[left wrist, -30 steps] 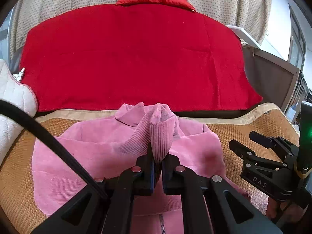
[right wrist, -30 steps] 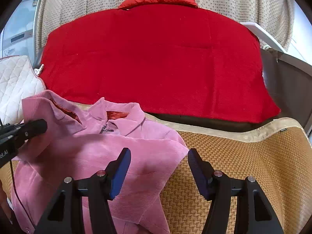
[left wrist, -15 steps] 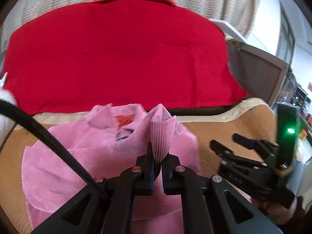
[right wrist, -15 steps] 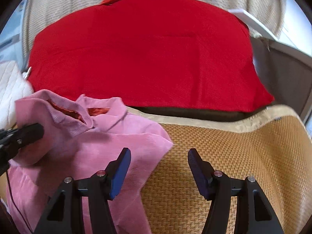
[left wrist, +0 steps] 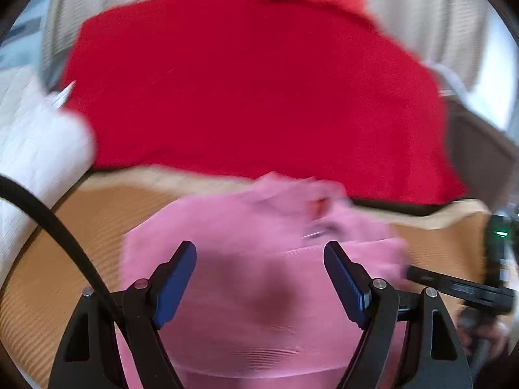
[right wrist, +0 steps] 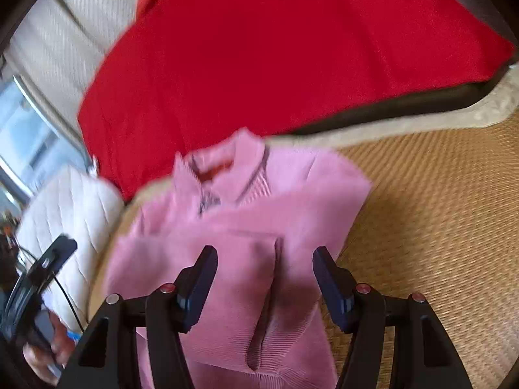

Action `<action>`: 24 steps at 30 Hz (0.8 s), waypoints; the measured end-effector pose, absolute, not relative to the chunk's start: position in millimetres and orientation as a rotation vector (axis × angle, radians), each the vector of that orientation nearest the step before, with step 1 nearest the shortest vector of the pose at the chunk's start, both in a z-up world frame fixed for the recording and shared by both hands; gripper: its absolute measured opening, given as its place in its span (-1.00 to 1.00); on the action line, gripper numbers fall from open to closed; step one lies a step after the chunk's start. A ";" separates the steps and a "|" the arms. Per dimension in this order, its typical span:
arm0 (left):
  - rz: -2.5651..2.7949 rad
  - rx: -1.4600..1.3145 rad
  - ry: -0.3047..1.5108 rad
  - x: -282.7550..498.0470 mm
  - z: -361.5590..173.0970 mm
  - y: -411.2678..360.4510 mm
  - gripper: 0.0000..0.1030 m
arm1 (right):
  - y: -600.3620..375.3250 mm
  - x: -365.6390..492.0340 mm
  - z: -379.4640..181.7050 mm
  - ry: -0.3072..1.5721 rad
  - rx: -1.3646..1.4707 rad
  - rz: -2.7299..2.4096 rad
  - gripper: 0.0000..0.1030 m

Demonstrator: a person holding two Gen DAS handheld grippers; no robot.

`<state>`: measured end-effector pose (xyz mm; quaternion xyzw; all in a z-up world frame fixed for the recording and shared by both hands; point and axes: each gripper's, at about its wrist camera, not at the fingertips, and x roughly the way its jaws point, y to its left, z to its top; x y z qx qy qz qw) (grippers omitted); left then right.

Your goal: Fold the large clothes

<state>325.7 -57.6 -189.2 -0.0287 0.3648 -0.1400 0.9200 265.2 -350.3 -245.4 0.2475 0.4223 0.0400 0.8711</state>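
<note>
While left hand-held gripper (left wrist: 260,267) jaws opening, empty, pink garment (left wrist: 253,278) lies flat below.

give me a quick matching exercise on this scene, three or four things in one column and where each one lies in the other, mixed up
Things:
1. pink corduroy jacket
2. red blanket
3. white quilted cushion
4. woven tan mat

Places:
a. spread behind the mat's pale far border
b. beside the mat, left of the jacket in the right wrist view
c. lying on the mat below both grippers
d. directly under the jacket

Pairs: 1-c, 2-a, 3-b, 4-d
</note>
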 end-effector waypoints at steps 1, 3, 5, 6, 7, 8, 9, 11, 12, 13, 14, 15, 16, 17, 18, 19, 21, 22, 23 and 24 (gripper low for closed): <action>-0.236 -0.049 0.796 334.1 -203.6 -47.6 0.58 | -343.5 269.8 -252.3 0.915 0.500 0.083 0.27; -0.173 -0.013 0.876 343.3 -223.6 -37.5 0.58 | -330.1 276.8 -264.6 0.958 0.473 0.076 0.31; -0.126 0.007 0.910 345.6 -237.1 -28.3 0.58 | -318.5 278.1 -268.6 0.951 0.433 0.069 0.30; -0.108 0.013 0.915 347.1 -243.2 -22.0 0.58 | -310.6 277.2 -267.2 0.934 0.423 0.101 0.29; -0.092 0.024 0.926 348.2 -247.4 -18.5 0.58 | -309.1 280.0 -267.7 0.929 0.422 0.125 0.08; -0.079 0.036 0.938 349.2 -251.0 -16.3 0.58 | -302.7 279.1 -265.4 0.922 0.409 0.153 -0.51; -0.075 0.044 0.944 348.8 -253.8 -14.0 0.58 | -291.7 277.5 -261.7 0.916 0.345 0.153 -0.66; -0.067 0.077 0.946 348.3 -259.4 -11.6 0.58 | -277.9 273.7 -255.0 0.862 0.234 0.093 -0.84; -0.063 0.100 0.949 347.6 -264.1 -12.2 0.58 | -275.4 271.4 -252.9 0.847 0.204 0.073 -0.84; -0.067 0.121 0.962 347.6 -270.0 -13.7 0.58 | -276.0 270.0 -251.8 0.844 0.194 0.054 -0.84; -0.078 0.138 0.989 348.5 -277.8 -15.6 0.59 | -278.3 271.1 -255.8 0.853 0.178 0.013 -0.84; -0.088 0.141 1.004 348.6 -283.3 -15.7 0.59 | -281.7 276.8 -264.0 0.882 0.158 -0.017 -0.84; -0.094 0.118 0.996 347.4 -282.8 -12.5 0.59 | -285.7 284.6 -272.8 0.925 0.148 -0.037 -0.83; -0.101 0.107 1.002 350.0 -280.0 -12.0 0.59 | -290.4 287.1 -281.4 0.946 0.175 -0.039 -0.81; -0.111 0.097 1.007 348.9 -277.5 -9.2 0.59 | -296.3 284.9 -278.7 0.928 0.230 -0.033 -0.81; -0.116 0.084 1.003 346.0 -273.7 -5.0 0.58 | -300.0 284.5 -275.2 0.954 0.265 -0.021 -0.78; -0.121 0.054 0.977 336.2 -263.5 4.5 0.58 | -307.7 277.6 -265.6 0.941 0.348 0.037 -0.78; -0.126 0.038 0.959 329.7 -256.9 10.3 0.58 | -310.5 272.7 -261.6 0.915 0.371 0.054 -0.75; -0.134 0.021 0.939 322.9 -250.8 17.5 0.58 | -314.6 265.0 -255.8 0.882 0.389 0.067 -0.63; -0.144 0.009 0.922 315.6 -245.7 24.6 0.58 | -319.3 255.7 -249.9 0.851 0.401 0.074 -0.53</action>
